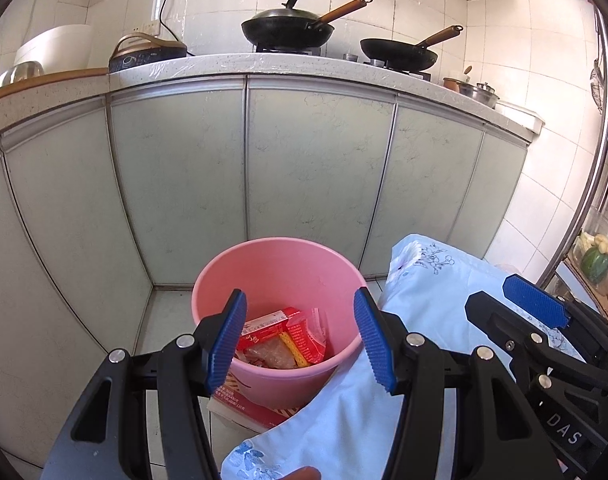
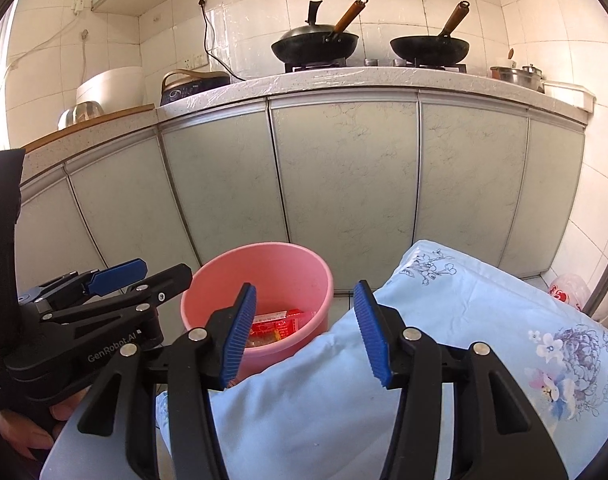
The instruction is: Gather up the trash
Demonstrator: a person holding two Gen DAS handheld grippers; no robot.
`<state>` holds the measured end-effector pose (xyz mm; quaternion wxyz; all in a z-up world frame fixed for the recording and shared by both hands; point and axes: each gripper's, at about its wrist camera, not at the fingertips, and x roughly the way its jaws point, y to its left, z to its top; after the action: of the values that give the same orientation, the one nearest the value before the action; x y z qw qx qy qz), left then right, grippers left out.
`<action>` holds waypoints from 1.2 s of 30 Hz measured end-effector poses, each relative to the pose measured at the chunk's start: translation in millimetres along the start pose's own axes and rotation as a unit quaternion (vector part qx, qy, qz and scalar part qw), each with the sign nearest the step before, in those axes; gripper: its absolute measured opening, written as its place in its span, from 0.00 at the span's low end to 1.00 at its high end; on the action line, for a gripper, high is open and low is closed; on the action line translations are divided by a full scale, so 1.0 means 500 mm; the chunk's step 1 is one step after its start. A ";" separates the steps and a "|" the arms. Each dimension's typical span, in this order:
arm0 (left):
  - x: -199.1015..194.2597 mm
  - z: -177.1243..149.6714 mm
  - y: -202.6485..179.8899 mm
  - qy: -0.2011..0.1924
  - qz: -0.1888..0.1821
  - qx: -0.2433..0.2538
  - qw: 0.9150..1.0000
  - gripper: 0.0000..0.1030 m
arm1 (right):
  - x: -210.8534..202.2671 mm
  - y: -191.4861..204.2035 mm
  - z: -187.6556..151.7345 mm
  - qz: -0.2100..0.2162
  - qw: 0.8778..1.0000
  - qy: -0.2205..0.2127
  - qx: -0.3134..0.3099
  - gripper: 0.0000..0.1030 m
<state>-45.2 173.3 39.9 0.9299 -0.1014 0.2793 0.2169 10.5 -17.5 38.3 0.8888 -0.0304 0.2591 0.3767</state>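
On the tiled floor before the cabinets stands my pink bucket, red snack wrappers lying in its bottom. They look light, crinkly and slippery; I'd pinch an edge. Left tongs and right tongs gape empty.

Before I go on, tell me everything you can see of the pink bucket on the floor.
The round pink plastic bucket stands upright and open-topped on the tiled floor, just before the pale cabinet doors. Its smooth walls taper downward. Inside lie red printed wrappers and a crumpled clear one. A light blue floral cloth overlaps its near right rim, and a red-and-white box lies at its base. Neither gripper touches it.
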 end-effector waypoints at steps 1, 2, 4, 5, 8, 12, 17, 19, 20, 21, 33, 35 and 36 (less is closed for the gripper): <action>-0.005 0.000 -0.002 -0.002 -0.002 0.001 1.000 0.54 | -0.006 -0.001 0.000 -0.003 1.000 -0.002 0.000 0.50; -0.009 0.000 -0.005 -0.004 -0.004 0.002 1.000 0.54 | -0.015 -0.003 -0.001 -0.008 1.000 -0.005 0.000 0.50; -0.019 0.000 -0.011 -0.007 -0.009 0.005 1.000 0.54 | -0.027 -0.008 -0.004 -0.014 1.000 -0.008 0.003 0.50; -0.023 0.000 -0.015 -0.009 -0.012 0.007 1.000 0.54 | -0.034 -0.010 -0.005 -0.017 1.000 -0.010 0.005 0.50; -0.037 -0.001 -0.026 -0.014 -0.021 0.012 1.000 0.54 | -0.054 -0.014 -0.009 -0.027 1.000 -0.014 0.006 0.50; -0.055 -0.007 -0.046 -0.020 -0.033 0.019 0.999 0.54 | -0.080 -0.016 -0.018 -0.042 0.999 -0.021 0.004 0.50; -0.074 -0.013 -0.070 -0.026 -0.047 0.027 0.998 0.54 | -0.111 -0.022 -0.033 -0.058 0.998 -0.027 0.007 0.53; -0.081 -0.014 -0.079 -0.028 -0.053 0.030 0.998 0.54 | -0.125 -0.025 -0.042 -0.067 0.997 -0.032 0.007 0.57; -0.084 -0.016 -0.082 -0.028 -0.056 0.032 0.998 0.54 | -0.131 -0.027 -0.046 -0.071 0.997 -0.032 0.007 0.57; -0.086 -0.018 -0.086 -0.029 -0.059 0.033 0.997 0.54 | -0.136 -0.029 -0.050 -0.074 0.997 -0.033 0.007 0.57; -0.089 -0.042 -0.128 -0.026 -0.090 0.046 0.995 0.54 | -0.167 -0.063 -0.082 -0.120 0.992 -0.034 0.029 0.57; -0.086 -0.045 -0.130 -0.023 -0.094 0.046 0.994 0.54 | -0.172 -0.067 -0.086 -0.128 0.991 -0.035 0.031 0.57; -0.085 -0.046 -0.132 -0.022 -0.096 0.047 0.994 0.54 | -0.172 -0.067 -0.087 -0.132 0.990 -0.036 0.032 0.57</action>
<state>-58.0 93.1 49.3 0.9561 -0.0793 0.2573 0.1157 -35.6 -108.5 37.7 0.9401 -0.0220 0.2322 0.2487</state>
